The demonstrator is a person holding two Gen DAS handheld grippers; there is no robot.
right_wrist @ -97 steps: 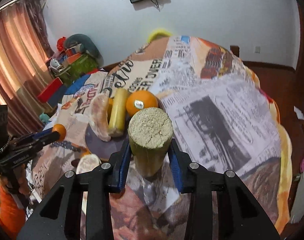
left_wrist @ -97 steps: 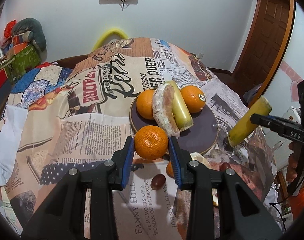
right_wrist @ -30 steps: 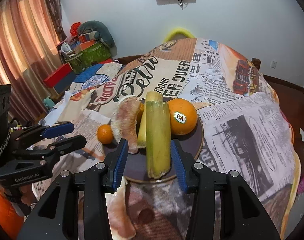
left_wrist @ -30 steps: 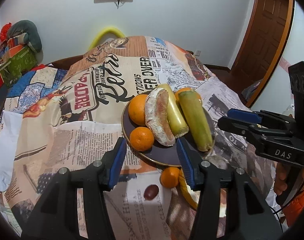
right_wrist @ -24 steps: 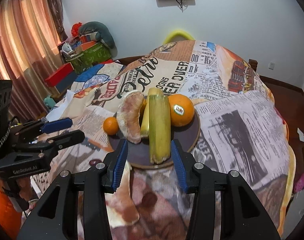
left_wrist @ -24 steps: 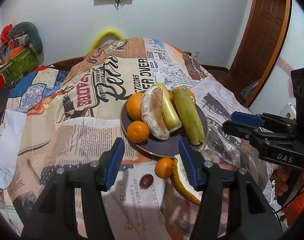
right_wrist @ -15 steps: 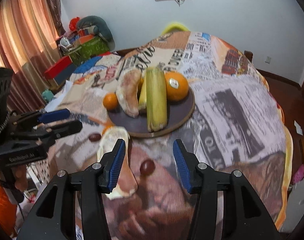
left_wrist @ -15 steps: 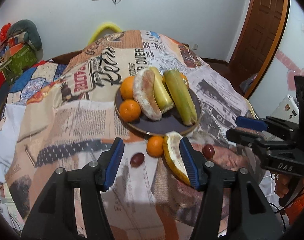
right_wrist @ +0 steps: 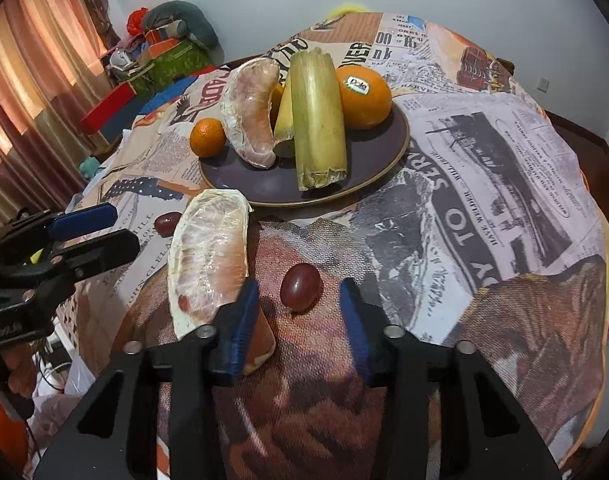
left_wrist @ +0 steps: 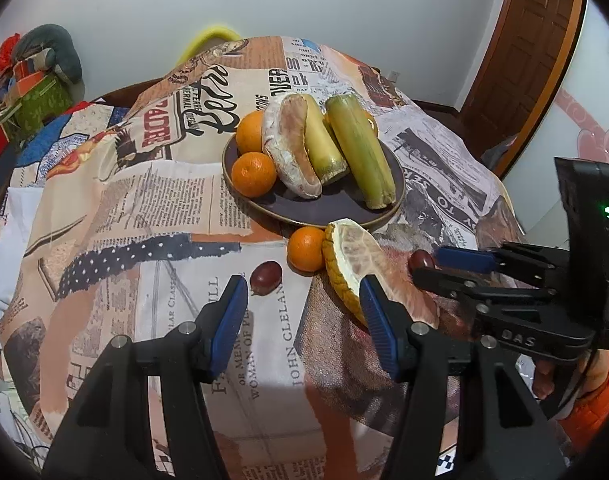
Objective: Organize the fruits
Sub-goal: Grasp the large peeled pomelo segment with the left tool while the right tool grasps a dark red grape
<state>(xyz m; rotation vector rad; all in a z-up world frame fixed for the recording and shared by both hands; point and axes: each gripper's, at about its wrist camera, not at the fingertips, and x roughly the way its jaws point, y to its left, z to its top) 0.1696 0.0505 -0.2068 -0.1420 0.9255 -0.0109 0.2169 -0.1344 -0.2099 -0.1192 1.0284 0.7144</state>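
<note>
Left wrist view: the left claw [left_wrist: 304, 304] hangs spread and empty over the desk [left_wrist: 104, 208]; the plate [left_wrist: 324, 208] of fruit sits at 12 o'clock.
Right wrist view: the right claw [right_wrist: 300, 316] is spread, a grape [right_wrist: 300, 283] between its tips, a pomelo wedge [right_wrist: 208, 256] at 10 o'clock

white walls [left_wrist: 364, 8], wooden door [left_wrist: 520, 56], striped curtains [right_wrist: 32, 80].

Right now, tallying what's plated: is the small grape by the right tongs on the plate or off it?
Off: the grape lies on the tablecloth, short of the plate.
</note>
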